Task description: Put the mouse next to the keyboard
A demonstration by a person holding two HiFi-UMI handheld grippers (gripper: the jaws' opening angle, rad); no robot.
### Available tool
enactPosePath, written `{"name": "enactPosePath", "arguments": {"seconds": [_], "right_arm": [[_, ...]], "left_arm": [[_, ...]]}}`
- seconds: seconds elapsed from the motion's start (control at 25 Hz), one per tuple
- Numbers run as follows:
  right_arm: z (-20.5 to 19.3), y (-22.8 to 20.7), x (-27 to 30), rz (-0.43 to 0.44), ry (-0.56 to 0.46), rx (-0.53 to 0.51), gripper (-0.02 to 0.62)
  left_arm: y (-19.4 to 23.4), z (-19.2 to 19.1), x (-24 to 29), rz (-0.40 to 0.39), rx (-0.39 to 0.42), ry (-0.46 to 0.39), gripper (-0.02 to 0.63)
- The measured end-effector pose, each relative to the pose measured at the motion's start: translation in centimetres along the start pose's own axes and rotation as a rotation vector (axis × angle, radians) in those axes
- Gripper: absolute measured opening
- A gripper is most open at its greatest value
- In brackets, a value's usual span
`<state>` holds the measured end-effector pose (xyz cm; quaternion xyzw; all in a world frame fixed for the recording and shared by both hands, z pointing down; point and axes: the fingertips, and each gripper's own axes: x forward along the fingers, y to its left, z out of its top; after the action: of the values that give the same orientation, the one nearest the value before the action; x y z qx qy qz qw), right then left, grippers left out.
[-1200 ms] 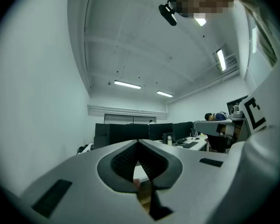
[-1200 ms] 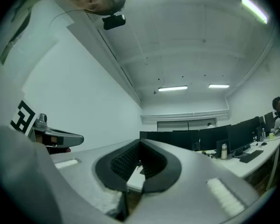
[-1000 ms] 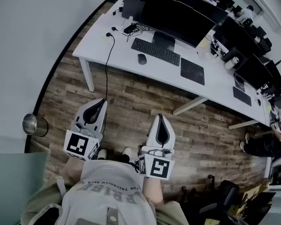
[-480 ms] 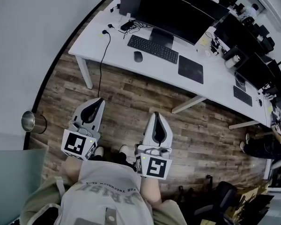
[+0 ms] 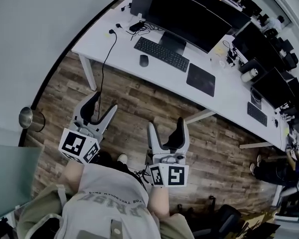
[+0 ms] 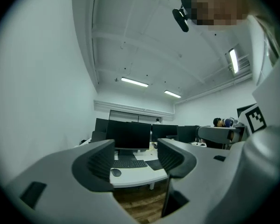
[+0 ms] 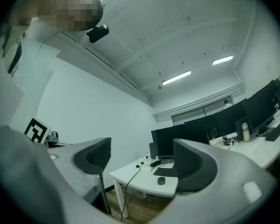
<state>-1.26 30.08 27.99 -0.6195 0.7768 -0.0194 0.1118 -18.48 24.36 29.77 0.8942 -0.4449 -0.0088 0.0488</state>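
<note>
A dark mouse lies on the white desk, just left of the black keyboard and a small gap away from it. Both grippers hang over the wooden floor, well short of the desk. The jaws of my left gripper are opening with nothing between them. My right gripper is opening too, wider, and is also empty. The left gripper view looks between its jaws at the far mouse and keyboard. In the right gripper view the mouse shows between the jaws.
A black monitor stands behind the keyboard, with a dark mouse pad to its right. A cable hangs off the desk's left end. A metal bin stands by the wall. More desks and a seated person are at the right.
Both grippers were shut in the earlier frames and now stand with their jaws apart. The desk has shifted slightly left and up in the head view.
</note>
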Motion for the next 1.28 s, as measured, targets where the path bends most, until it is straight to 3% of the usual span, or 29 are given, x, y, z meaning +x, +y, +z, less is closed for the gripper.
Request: {"name": "enactPosePath", "arguments": {"seconds": [0.08, 0.2, 0.68, 1.28], "right_arm": [[0.1, -1.2, 0.0, -0.013, -0.012, -0.013, 0.443], [-0.4, -2.3, 0.6, -0.008, 0.003, -0.001, 0.444], [-3.3, -4.1, 7.8, 0.016, 0.066, -0.025, 0.443], [-7.1, -5.5, 24.8, -0.037, 0.126, -0.071, 0.444]], "left_arm": [[-0.2, 0.0, 0.6, 0.006, -0.007, -0.001, 0.371], [0.4, -0.6, 1.0, 0.045, -0.015, 0.015, 0.423], [5.9, -2.8, 7.0, 0.084, -0.051, 0.07, 0.426], [18.2, -1.8, 20.3, 0.026, -0.058, 0.082, 0.426]]}}
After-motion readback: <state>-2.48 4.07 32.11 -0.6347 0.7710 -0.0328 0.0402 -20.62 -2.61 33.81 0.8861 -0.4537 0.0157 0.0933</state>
